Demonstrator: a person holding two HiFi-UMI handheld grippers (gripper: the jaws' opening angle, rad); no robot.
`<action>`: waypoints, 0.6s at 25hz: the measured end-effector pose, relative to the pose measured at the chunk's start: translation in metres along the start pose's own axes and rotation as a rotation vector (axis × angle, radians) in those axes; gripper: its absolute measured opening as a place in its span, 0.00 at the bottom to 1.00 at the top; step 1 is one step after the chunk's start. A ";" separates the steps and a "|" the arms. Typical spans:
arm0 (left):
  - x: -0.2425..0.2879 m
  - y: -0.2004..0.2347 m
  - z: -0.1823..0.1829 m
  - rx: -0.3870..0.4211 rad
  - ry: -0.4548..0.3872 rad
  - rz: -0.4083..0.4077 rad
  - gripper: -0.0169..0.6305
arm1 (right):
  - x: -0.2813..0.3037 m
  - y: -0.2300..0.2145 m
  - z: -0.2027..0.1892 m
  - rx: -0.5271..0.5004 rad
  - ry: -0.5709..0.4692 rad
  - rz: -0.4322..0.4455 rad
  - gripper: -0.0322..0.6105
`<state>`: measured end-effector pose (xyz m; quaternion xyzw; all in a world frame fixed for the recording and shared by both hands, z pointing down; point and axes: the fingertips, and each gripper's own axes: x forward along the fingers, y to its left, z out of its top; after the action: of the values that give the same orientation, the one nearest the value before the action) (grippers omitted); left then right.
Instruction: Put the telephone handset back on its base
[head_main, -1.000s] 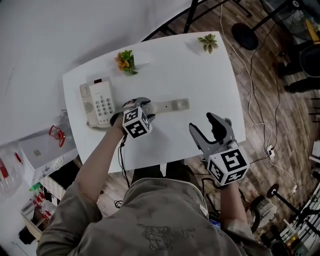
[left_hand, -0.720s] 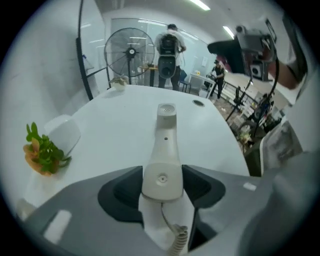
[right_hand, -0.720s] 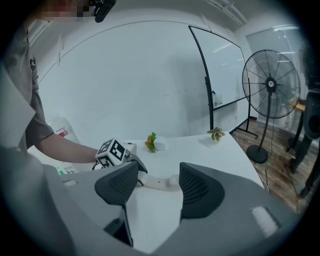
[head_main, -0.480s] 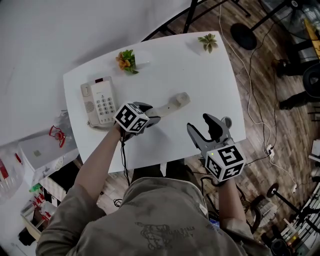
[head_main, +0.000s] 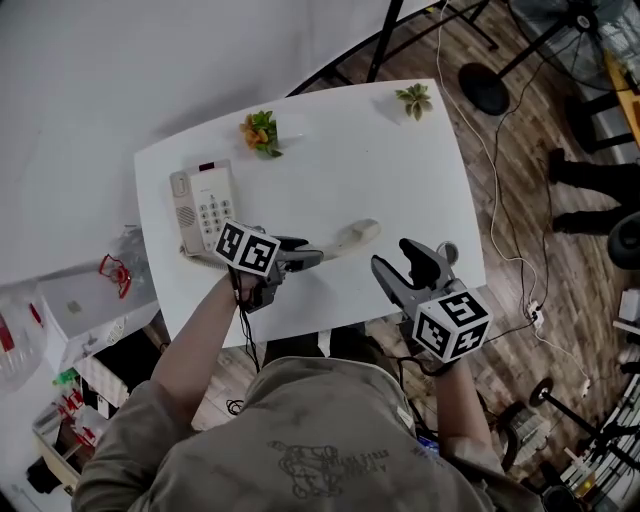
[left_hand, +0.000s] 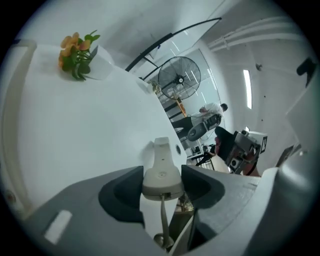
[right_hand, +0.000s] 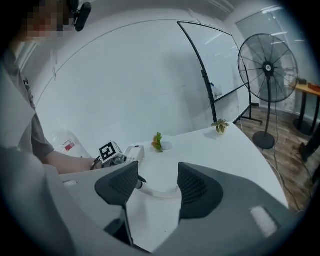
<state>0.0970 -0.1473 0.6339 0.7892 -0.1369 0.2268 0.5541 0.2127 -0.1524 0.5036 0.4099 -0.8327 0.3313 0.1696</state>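
The beige telephone base (head_main: 205, 208) with its keypad lies at the left of the white table (head_main: 420, 170). My left gripper (head_main: 303, 256) is shut on one end of the beige handset (head_main: 348, 236), which sticks out to the right, raised and tilted over the table's middle. In the left gripper view the handset (left_hand: 161, 167) sits clamped between the dark pads, and its cord (left_hand: 162, 220) hangs below. My right gripper (head_main: 402, 258) hovers open near the front right edge, holding nothing. The right gripper view shows the handset (right_hand: 160, 192) and the base (right_hand: 134, 152) beyond my open right gripper (right_hand: 152, 182).
An orange-flowered plant (head_main: 260, 131) stands at the table's back and a small green plant (head_main: 413, 98) at the back right corner. Off the table are a standing fan (right_hand: 267, 70), floor cables (head_main: 520, 240) and boxes (head_main: 75, 300) at the left.
My left gripper has rolled and risen with the handset, whose far end now points up and right off the table. The right gripper has hardly moved.
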 end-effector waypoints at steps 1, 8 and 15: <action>-0.002 -0.004 -0.001 -0.027 -0.020 -0.018 0.41 | -0.002 0.001 0.000 0.021 -0.003 0.010 0.47; -0.034 -0.053 0.013 -0.131 -0.183 -0.180 0.41 | -0.019 0.017 0.018 0.105 -0.087 0.063 0.47; -0.081 -0.104 0.047 -0.056 -0.346 -0.226 0.41 | -0.043 0.035 0.059 0.028 -0.193 0.070 0.47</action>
<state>0.0855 -0.1579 0.4949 0.8111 -0.1468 0.0202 0.5658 0.2102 -0.1529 0.4230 0.4129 -0.8544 0.3075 0.0711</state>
